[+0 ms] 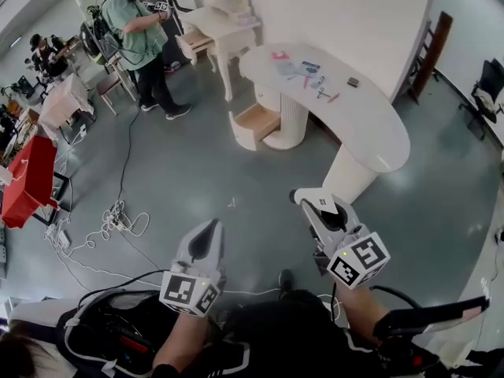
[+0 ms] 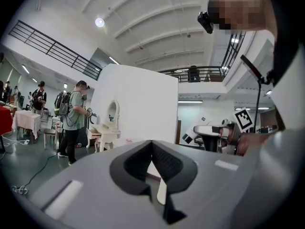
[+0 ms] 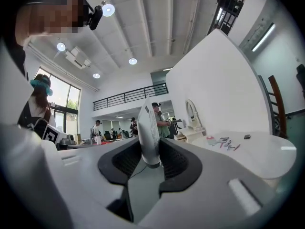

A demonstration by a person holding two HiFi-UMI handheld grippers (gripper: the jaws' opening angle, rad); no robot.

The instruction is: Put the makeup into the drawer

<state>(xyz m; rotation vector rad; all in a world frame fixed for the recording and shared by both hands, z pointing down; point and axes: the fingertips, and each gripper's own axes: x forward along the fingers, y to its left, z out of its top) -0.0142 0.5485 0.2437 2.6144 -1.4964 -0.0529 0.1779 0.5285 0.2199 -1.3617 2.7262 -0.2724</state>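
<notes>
Clamping upright white makeup tube (image 3: 148, 128) in right gripper (image 3: 151, 147) fingers. Pressing left gripper (image 2: 152, 144) fingers together, empty. Facing white curved bench (image 1: 370, 132), pedestal (image 1: 346, 178) just beyond right gripper. Noting more makeup (image 1: 309, 75) on bench top, open drawer (image 1: 256, 123) beneath. Noting cables (image 1: 118, 220) on floor at left, person (image 1: 140, 34) by vanity (image 1: 224, 22) beyond.

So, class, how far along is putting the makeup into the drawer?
Done: the drawer stands open. In hand: the right tongs grip a white tube; the left tongs are shut, empty. Left: the tube and the makeup items on the table need stowing.
</notes>
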